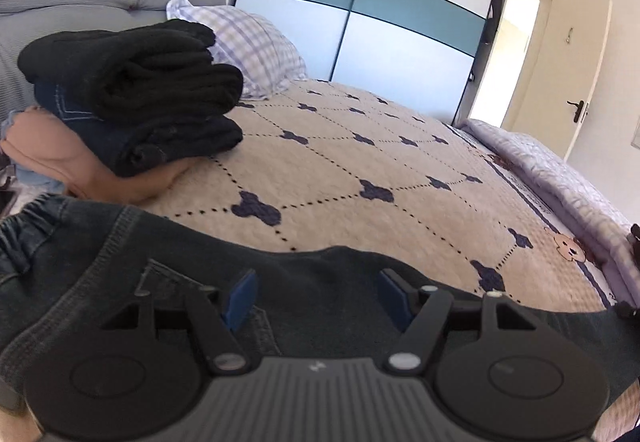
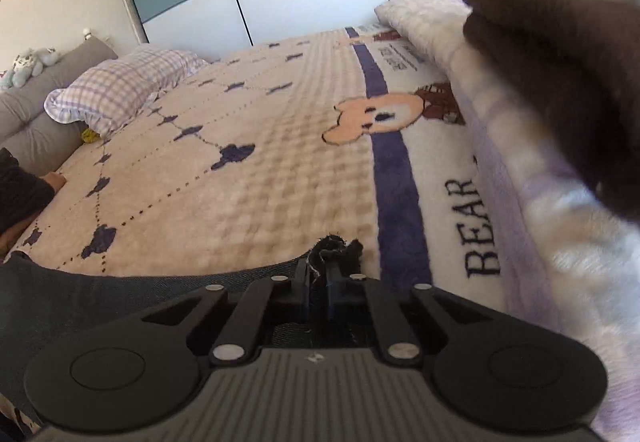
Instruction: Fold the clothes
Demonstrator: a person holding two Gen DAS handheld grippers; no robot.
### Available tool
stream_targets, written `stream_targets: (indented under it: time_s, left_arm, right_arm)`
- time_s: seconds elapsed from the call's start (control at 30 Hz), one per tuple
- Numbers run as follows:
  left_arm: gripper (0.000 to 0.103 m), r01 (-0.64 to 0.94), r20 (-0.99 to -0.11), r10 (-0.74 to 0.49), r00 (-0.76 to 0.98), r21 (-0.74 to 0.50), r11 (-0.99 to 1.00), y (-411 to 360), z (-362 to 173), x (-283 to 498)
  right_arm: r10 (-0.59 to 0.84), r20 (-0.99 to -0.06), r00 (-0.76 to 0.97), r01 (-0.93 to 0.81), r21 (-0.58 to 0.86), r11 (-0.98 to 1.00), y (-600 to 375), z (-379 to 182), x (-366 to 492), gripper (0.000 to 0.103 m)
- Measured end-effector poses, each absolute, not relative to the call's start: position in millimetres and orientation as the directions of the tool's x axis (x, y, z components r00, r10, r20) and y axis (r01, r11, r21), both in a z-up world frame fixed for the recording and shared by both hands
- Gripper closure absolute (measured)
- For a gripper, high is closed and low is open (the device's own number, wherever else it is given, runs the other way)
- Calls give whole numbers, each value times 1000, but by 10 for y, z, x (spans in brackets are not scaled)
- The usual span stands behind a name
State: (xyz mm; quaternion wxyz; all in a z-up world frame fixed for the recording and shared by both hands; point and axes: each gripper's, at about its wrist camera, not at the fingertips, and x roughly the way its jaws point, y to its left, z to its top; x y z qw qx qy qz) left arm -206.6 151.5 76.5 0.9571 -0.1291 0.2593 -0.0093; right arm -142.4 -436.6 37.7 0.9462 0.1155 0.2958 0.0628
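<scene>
Garment in hand: dark denim jeans [image 1: 100,266], spread along the near edge of the bed [image 1: 360,169], elastic waistband to the left, a back pocket under the left hand-held gripper [image 1: 318,298].
Feel, as judged: denim looks fairly heavy and limp, not slippery; it should crease well and hold a fold, though seams and waistband will be bulky.
Where to hold: thick hems and the waistband corners look safest; a pinch through both layers would stop one layer sliding.
Left hand-held gripper: jaws spread apart above the denim, nothing pinched between the blue pads [image 1: 240,298].
Right hand-held gripper [image 2: 318,282]: clenched on a frayed edge of the jeans, threads sticking out past the tips.
Count, folded stack [image 1: 132,97]: at least four pieces, black knit on top, two dark layers, tan below; a pale blue scrap beneath may be a fifth.
Count, waiting clothes: one brown garment [image 2: 560,81] at the right, blurred, with something white behind it.
Count, pillows: one checked pillow [image 1: 248,41].
Count, hand-held grippers: two.
</scene>
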Motion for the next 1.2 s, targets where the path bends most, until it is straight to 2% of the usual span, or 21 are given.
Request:
stream_targets:
  time_s: [0.13,0.17,0.3,0.33,0.5,0.53,0.73,0.8,0.87,0.93,0.97,1.0,1.07,1.2]
  left_arm:
    - [35,-43,-493,-90,865,-253,967,1400,752,-1991]
    - [35,-44,-494,-90,865,-252,967,1372,745,-1974]
    - [35,-34,-504,-87,859,-226,974,1274,709,-1982]
    - [35,-31,-504,-86,860,-219,975,1274,708,-2011]
    - [33,-44,-523,-74,849,-209,977,1422,615,-2097]
    - [33,-54,-531,-71,844,-217,975,1459,578,-2097]
    - [33,-77,-563,-72,823,-237,968,1517,429,-2187]
    - [33,-71,-566,-69,821,-222,973,1497,443,-2220]
    - [33,-75,-569,-66,820,-222,972,1508,468,-2240]
    - [33,-83,-569,-68,820,-234,969,1542,478,-2254]
    - [33,-89,-571,-63,819,-235,968,1559,480,-2258]
    - [33,-98,-574,-56,817,-233,967,1576,479,-2262]
    - [33,-112,-577,-44,816,-231,967,1632,492,-2291]
    - [33,-123,-580,-19,814,-205,971,1787,522,-2354]
  right_arm:
    - [134,-492,860,-26,219,975,-4294,633,-1516,96]
    - [119,-502,857,-16,204,979,-4266,622,-1466,96]
    - [96,-655,749,37,187,982,-4245,165,-1057,92]
    - [97,-633,768,48,209,977,-4280,179,-1115,91]
    - [29,-547,836,171,312,935,-4530,451,-1751,61]
    - [30,-538,843,179,332,926,-4550,467,-1904,61]
    - [180,-576,797,185,518,835,-4607,171,-2467,62]
    - [166,-565,808,208,538,817,-4657,93,-2478,64]
    - [166,-534,829,224,589,777,-4752,55,-2412,71]
    - [203,-511,836,210,638,741,-4783,11,-2317,70]
    - [208,-525,825,209,625,752,-4739,-3,-2260,75]
    - [180,-547,817,213,578,788,-4670,16,-2226,85]
    - [152,-517,843,199,560,804,-4641,141,-2288,91]
    - [145,-430,891,153,586,796,-4671,441,-2482,93]
